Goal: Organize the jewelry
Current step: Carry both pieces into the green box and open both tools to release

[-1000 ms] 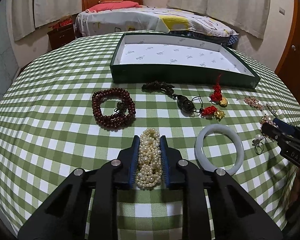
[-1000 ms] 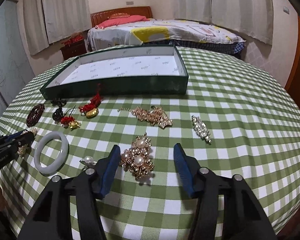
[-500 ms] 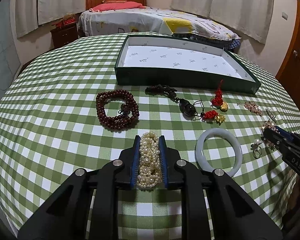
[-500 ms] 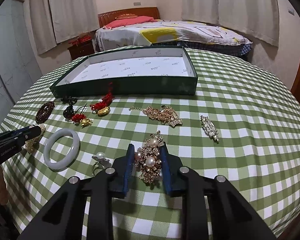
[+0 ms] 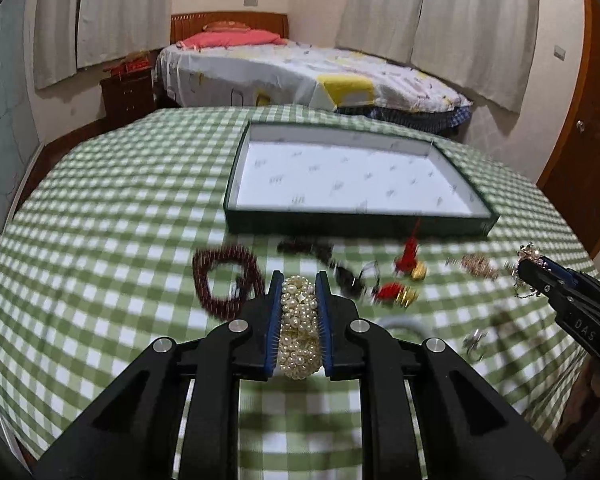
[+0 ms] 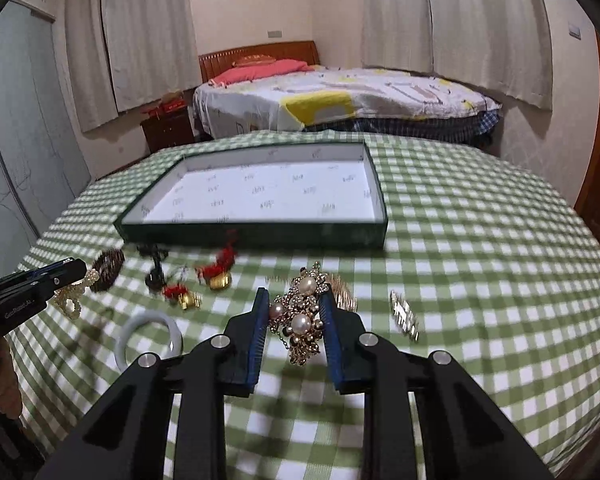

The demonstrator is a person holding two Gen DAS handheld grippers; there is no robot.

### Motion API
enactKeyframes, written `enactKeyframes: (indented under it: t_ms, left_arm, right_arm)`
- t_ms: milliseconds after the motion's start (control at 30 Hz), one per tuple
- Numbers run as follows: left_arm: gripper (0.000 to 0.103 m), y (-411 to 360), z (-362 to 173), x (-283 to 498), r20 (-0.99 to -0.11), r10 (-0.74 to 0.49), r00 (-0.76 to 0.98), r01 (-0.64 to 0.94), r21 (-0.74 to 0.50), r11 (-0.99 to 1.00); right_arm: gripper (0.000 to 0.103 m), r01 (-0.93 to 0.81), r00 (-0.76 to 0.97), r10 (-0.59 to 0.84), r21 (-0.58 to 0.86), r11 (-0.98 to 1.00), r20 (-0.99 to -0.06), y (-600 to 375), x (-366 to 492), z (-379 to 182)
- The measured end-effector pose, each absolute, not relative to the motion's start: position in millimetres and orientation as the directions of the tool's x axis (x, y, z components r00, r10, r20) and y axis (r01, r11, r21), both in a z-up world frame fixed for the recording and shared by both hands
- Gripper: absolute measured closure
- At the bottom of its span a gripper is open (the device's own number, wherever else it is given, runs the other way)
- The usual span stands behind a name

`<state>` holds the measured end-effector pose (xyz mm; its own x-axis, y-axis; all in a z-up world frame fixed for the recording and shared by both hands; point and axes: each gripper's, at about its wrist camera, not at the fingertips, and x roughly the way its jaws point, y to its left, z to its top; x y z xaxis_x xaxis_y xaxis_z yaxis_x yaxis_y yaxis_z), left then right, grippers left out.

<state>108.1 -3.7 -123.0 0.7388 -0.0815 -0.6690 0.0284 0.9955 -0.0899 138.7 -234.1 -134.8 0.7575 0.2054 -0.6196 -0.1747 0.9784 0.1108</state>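
Note:
My left gripper (image 5: 299, 280) is shut on a cream pearl bracelet (image 5: 299, 320) and holds it above the checked tablecloth. My right gripper (image 6: 294, 294) is shut on a gold-and-pearl brooch (image 6: 300, 316), also lifted off the table. The green tray with a white lining (image 5: 352, 178) stands beyond both, with nothing in it; it also shows in the right wrist view (image 6: 260, 200). The right gripper with the brooch shows at the right edge of the left wrist view (image 5: 534, 260). The left gripper with the pearls shows at the left of the right wrist view (image 6: 70, 276).
On the cloth before the tray lie a dark red bead bracelet (image 5: 224, 280), a black cord pendant (image 5: 340, 268), red-and-gold charms (image 5: 408, 268), a pale jade bangle (image 6: 148, 340), a gold chain (image 5: 478, 266), a silver brooch (image 6: 404, 316) and a small ring (image 5: 474, 344). A bed stands behind.
Both grippers have risen from the table, each with its piece of jewelry. The right gripper closed on the brooch a moment earlier. The views now tilt up toward the tray.

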Motion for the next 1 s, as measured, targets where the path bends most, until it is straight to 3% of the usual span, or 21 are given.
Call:
enactKeyframes:
  t_ms: [467, 1000]
  left_arm:
    - [0.087, -30, -70, 201, -0.552, -0.122, 0.825, 0.091, -0.083, 0.992]
    - [0.087, -29, -164, 283, -0.732, -0.081, 0.677, 0.058, -0.057, 0.997]
  right_arm:
    - [0.076, -0.183, 0.826, 0.212, 0.106, 0.977, -0.522, -234, 214, -93]
    - [0.076, -0.155, 0.670, 0.192, 0.118, 0.981, -0.718, -237, 285, -170]
